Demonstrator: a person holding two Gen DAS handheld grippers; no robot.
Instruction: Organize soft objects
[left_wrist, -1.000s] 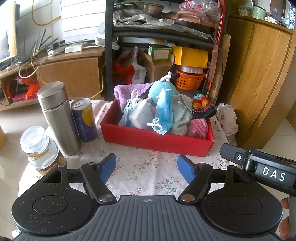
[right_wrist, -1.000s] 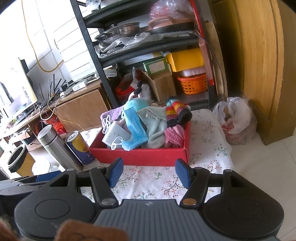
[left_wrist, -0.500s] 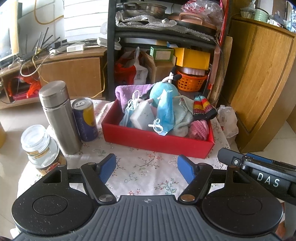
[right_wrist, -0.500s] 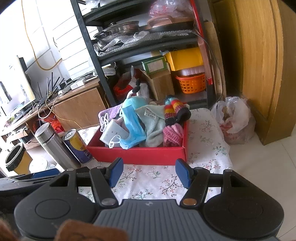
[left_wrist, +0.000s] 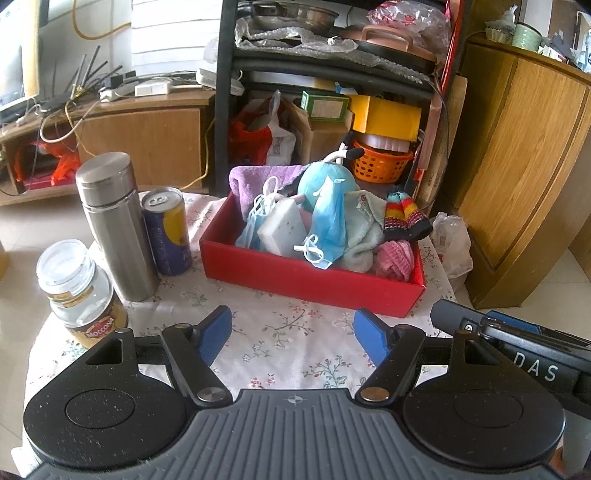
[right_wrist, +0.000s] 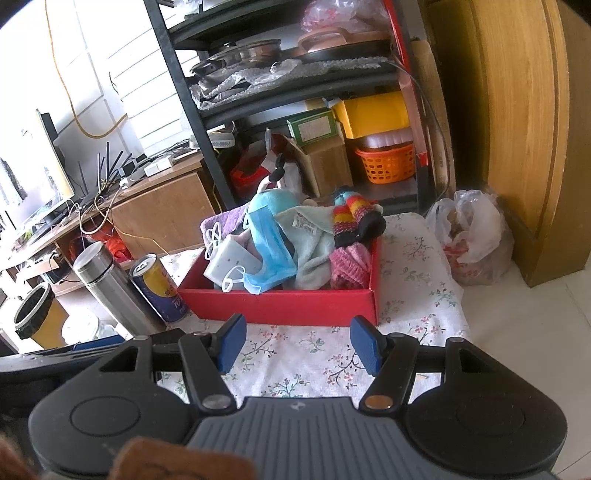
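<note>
At the bottom of the left wrist view, the left gripper (left_wrist: 292, 330) is seen with its jaws spread wide and nothing between them, only the flowered cloth of the bench (left_wrist: 273, 343). In the right wrist view the right gripper (right_wrist: 297, 343) is likewise held over the cloth, its jaws apart and empty.

Beyond the jaws, in mid-frame, the red box (left_wrist: 310, 273) is set on the bench, its long axis running from left to lower right in the left view. It is filled with the soft objects: a blue face mask (left_wrist: 328, 225) draped lengthwise toward the near wall, a white sponge-like block (left_wrist: 282, 229) to its left, a pale green cloth (left_wrist: 364, 236), a pink knit piece (left_wrist: 395, 254) in the right corner, striped knit socks (left_wrist: 404, 218) pointing to the right over the rim, a purple towel (left_wrist: 255, 177) at the far wall and a blue plush toy (left_wrist: 325, 177).

At the left of the box, a drink can (left_wrist: 166, 232), a steel flask (left_wrist: 116, 225) and a glass jar (left_wrist: 79, 291) are stood upright.
</note>
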